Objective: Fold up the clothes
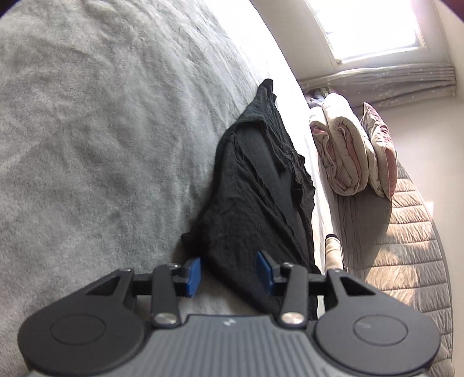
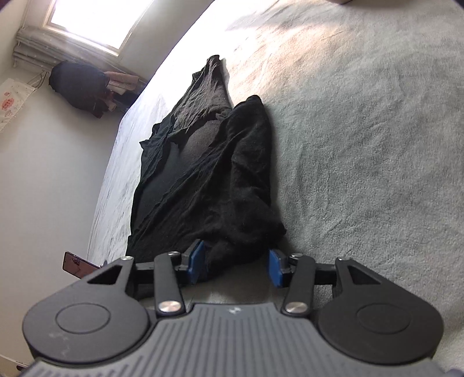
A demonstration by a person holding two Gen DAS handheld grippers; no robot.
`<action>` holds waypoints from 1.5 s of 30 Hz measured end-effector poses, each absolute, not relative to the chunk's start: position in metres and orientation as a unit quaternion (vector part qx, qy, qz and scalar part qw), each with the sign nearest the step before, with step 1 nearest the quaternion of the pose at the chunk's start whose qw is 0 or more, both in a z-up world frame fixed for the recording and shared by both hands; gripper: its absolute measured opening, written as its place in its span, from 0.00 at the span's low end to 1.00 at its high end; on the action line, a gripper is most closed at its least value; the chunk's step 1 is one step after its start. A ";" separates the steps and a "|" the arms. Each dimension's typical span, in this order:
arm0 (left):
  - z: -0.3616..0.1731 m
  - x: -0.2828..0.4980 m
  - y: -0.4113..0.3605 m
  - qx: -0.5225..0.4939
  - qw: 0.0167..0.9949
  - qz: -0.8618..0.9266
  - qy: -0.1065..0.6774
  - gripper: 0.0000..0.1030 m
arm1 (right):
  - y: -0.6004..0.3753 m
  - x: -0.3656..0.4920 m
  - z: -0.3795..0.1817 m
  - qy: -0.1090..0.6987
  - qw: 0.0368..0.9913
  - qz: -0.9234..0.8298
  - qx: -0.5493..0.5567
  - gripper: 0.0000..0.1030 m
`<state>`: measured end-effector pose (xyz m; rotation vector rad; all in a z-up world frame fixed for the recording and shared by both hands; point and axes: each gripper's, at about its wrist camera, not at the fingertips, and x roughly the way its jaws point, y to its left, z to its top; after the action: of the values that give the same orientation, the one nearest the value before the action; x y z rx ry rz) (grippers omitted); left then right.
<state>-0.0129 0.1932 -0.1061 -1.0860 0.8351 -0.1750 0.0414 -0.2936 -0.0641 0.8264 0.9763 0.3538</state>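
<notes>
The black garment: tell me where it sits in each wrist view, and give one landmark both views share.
Left wrist view: black garment runs from the jaws at bottom centre up to centre right, along the blanket's right edge.
Right wrist view: black garment runs from the jaws at bottom centre up to upper centre, along the blanket's left edge.
Shared landmark: the bright window, top right in the left view, top left in the right.

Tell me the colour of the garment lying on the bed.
Black; the crumpled black knit garment shows best in the right wrist view.
</notes>
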 end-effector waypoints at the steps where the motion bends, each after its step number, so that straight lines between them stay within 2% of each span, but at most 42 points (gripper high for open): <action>1: -0.107 -0.014 0.195 -0.510 0.769 -0.074 0.379 0.39 | -0.294 0.042 -0.064 0.449 0.788 0.159 0.391 0.49; 4: -0.109 -0.014 0.196 -0.526 0.765 -0.059 0.367 0.36 | -0.295 0.043 -0.065 0.444 0.789 0.149 0.398 0.45; 6: -0.109 -0.014 0.197 -0.531 0.765 -0.049 0.362 0.32 | -0.295 0.043 -0.066 0.442 0.790 0.142 0.401 0.37; 11: -0.110 -0.014 0.200 -0.539 0.762 -0.035 0.356 0.25 | -0.296 0.046 -0.070 0.442 0.788 0.136 0.406 0.26; 38: -0.107 -0.018 0.200 -0.529 0.781 -0.008 0.332 0.23 | -0.292 0.046 -0.069 0.428 0.800 0.136 0.398 0.28; 40: -0.104 -0.018 0.200 -0.530 0.782 -0.011 0.329 0.18 | -0.292 0.047 -0.068 0.428 0.800 0.135 0.399 0.23; 41: -0.102 -0.018 0.199 -0.531 0.782 -0.014 0.326 0.10 | -0.292 0.048 -0.067 0.428 0.799 0.135 0.401 0.17; 42: -0.101 -0.018 0.199 -0.532 0.782 -0.017 0.323 0.07 | -0.292 0.048 -0.066 0.426 0.797 0.136 0.406 0.15; 45: -0.095 -0.017 0.197 -0.536 0.783 -0.026 0.314 0.05 | -0.292 0.051 -0.060 0.417 0.795 0.138 0.417 0.12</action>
<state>-0.0174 0.1972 -0.0952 -1.1571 0.6767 -0.0571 0.0507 -0.2921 -0.0601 0.8965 0.8967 0.2967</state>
